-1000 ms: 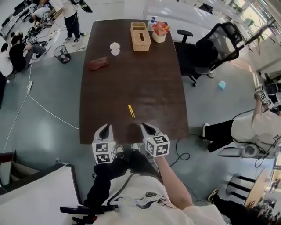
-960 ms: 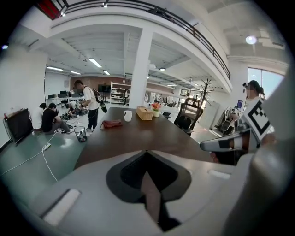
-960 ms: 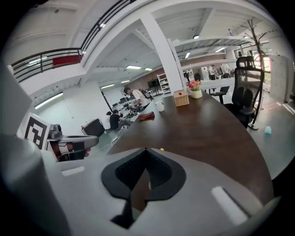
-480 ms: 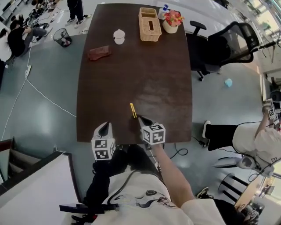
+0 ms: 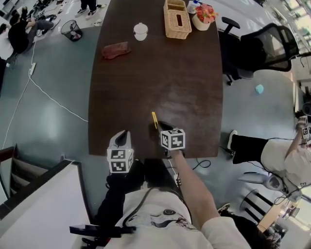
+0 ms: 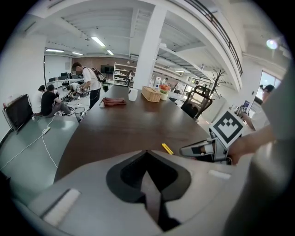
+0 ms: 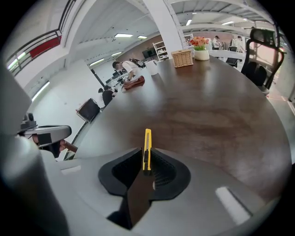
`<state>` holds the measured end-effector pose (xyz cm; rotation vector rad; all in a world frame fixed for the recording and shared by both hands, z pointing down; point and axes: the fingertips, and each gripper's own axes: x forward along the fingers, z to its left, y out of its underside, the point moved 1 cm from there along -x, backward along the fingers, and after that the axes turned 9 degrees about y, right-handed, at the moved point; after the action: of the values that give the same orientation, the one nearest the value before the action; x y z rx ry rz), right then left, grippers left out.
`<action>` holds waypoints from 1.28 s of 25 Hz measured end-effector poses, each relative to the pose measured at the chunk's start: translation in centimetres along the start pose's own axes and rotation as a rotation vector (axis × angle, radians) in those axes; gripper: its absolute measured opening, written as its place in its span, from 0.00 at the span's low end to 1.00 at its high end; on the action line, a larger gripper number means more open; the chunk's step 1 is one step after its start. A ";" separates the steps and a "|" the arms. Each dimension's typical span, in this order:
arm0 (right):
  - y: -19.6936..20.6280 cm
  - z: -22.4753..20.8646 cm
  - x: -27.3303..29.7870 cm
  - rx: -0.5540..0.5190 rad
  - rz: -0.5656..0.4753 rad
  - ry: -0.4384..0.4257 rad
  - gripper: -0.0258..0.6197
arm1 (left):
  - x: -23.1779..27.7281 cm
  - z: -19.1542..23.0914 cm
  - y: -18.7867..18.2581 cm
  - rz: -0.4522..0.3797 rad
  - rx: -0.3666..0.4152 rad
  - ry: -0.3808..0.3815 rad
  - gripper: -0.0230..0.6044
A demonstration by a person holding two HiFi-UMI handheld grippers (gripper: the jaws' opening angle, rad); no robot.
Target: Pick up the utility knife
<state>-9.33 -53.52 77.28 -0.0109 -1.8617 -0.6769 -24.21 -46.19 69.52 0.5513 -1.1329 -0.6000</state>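
A slim yellow utility knife (image 5: 154,119) lies on the dark brown table (image 5: 160,78) near its front edge. My right gripper (image 5: 164,126) sits at the knife's near end. In the right gripper view the knife (image 7: 147,140) runs straight ahead, its near end deep between the black pads, and the right gripper (image 7: 146,152) is shut on it. The knife still looks level with the tabletop. My left gripper (image 5: 123,135) hangs shut and empty over the front left edge, well left of the knife. The left gripper view shows the left gripper (image 6: 147,154), the knife (image 6: 167,148) and the right gripper (image 6: 203,150).
At the table's far end stand a wicker basket (image 5: 177,19), a flower pot (image 5: 204,13) and a white cup (image 5: 140,31), with a reddish cloth (image 5: 115,49) nearby. A black office chair (image 5: 265,46) stands to the right. A waste bin (image 5: 73,30) and people are far left.
My right gripper has moved forward over the front edge to the knife, and its jaws now hold the knife's near end. The left gripper has hardly moved.
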 end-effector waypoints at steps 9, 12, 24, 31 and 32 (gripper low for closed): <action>0.6 0.0 1.7 -0.002 0.074 0.033 0.14 | 1.1 1.0 0.5 0.052 -0.033 0.002 0.03; 1.2 -0.2 2.3 -0.015 0.108 0.063 0.17 | 0.8 1.5 0.7 0.053 -0.034 0.001 0.03; 1.6 0.8 2.7 -0.252 0.061 0.227 0.11 | -0.6 2.0 1.4 0.061 -0.034 -0.006 0.03; -1.2 0.8 -3.7 -0.076 -0.186 0.170 0.11 | -2.8 1.9 -0.4 -0.025 -0.007 0.001 0.03; -1.5 0.6 -5.2 -0.050 -0.224 0.167 0.11 | -3.3 1.9 -0.9 -0.044 -0.001 0.001 0.03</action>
<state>-8.21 -52.89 72.00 0.2186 -1.6990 -0.8525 -27.16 -44.73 67.40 0.5773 -1.1216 -0.6384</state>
